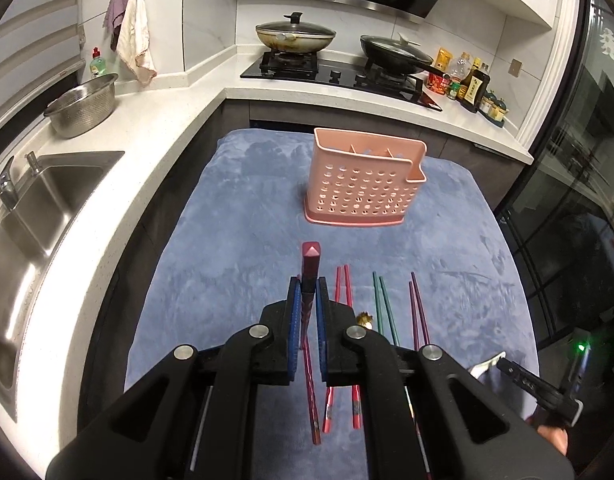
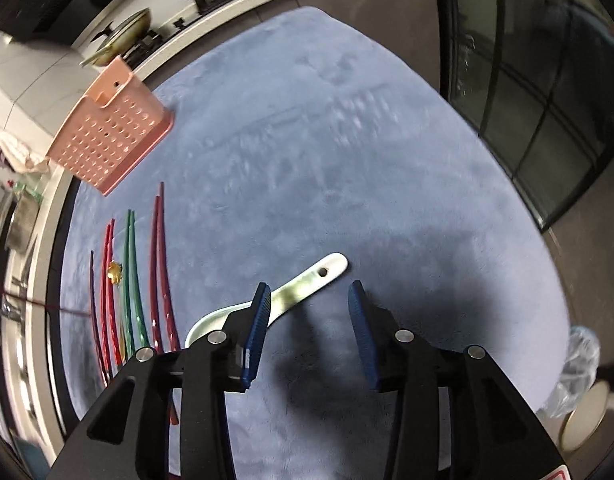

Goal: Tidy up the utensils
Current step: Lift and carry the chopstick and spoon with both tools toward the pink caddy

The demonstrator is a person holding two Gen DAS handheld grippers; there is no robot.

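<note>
- blue plush cloth [image 1: 235,240] covers the work surface, and a pink perforated utensil holder [image 1: 361,184] stands upright on it toward the far end, its compartments showing nothing inside from here.
- left gripper [image 1: 307,300] is clamped on a dark red chopstick [image 1: 310,268], blue pads pressing it from both sides; the square butt end pokes up past the fingertips and the thin end trails down below the jaws, off the cloth.
- lying on the cloth just right of that claw: a red pair of chopsticks [image 1: 344,284], a green pair [image 1: 381,300], then a purple pair [image 1: 417,304], all roughly parallel, pointing toward the holder (a small gold trinket [image 1: 365,317] sits between the red and green ones).
- right gripper [image 2: 309,320] hangs over the cloth with its jaws parted and nothing between the pads.
- white ceramic spoon [image 2: 303,284] lies flat on the cloth, its bowl partly hidden behind the left-hand finger of that gripper, handle angling up and to the right; it looks just beside that finger, and i can't tell if they touch.
- in the background, a steel sink [image 1: 47,208] and a stove with two lidded pans.
</note>
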